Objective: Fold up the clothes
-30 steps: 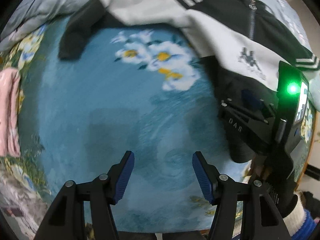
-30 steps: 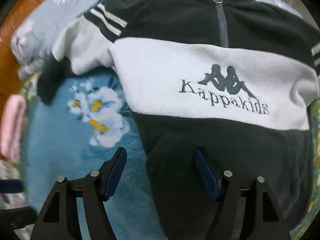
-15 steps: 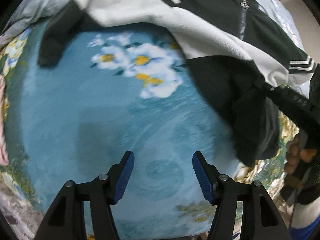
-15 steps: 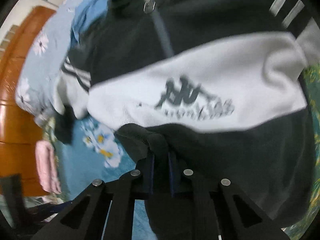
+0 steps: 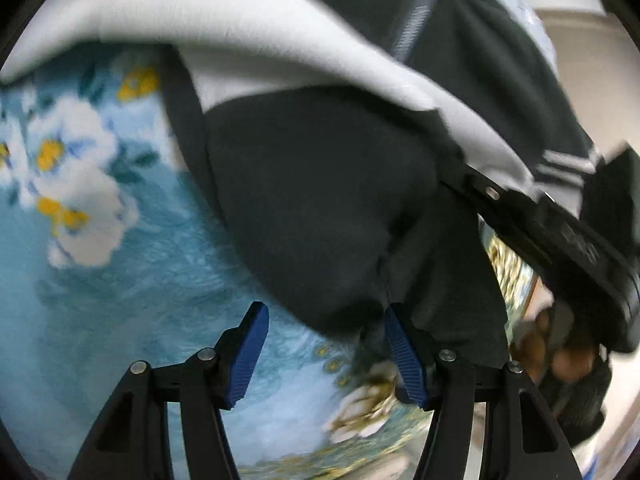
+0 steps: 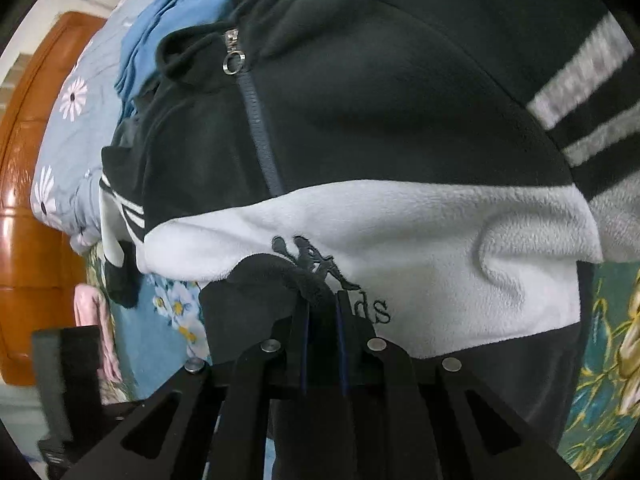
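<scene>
1. A bed covered with a teal floral blanket [image 5: 132,280] carried the clothes; white-and-yellow flowers were printed across it, and a pale blue daisy-print quilt [image 6: 76,128] lay bunched toward the head.
2. An orange-brown wooden headboard [image 6: 28,208] stood at the far edge, with a pink garment [image 6: 96,320] lying on the blanket beside it and a blue cloth [image 6: 160,28] heaped on the quilt.
3. A black-and-white fleece pullover [image 6: 400,128] lay on the bed, collar toward the headboard: black top and hem, a white chest band with a dark embroidered logo, a half-zip with a metal ring pull [image 6: 234,60], and pale stripes on the sleeves.
4. The right hand-held gripper [image 6: 322,320] was pressed together on a fold of the pullover's black hem, raised over the white band and covering part of the logo.
5. The left hand-held gripper [image 5: 324,356] stood spread, blue pads apart, at the hem's hanging edge; its right pad sat against the black fabric, nothing pinched.
6. In the blurred left view, the lifted hem [image 5: 320,208] hung above the blanket.
</scene>
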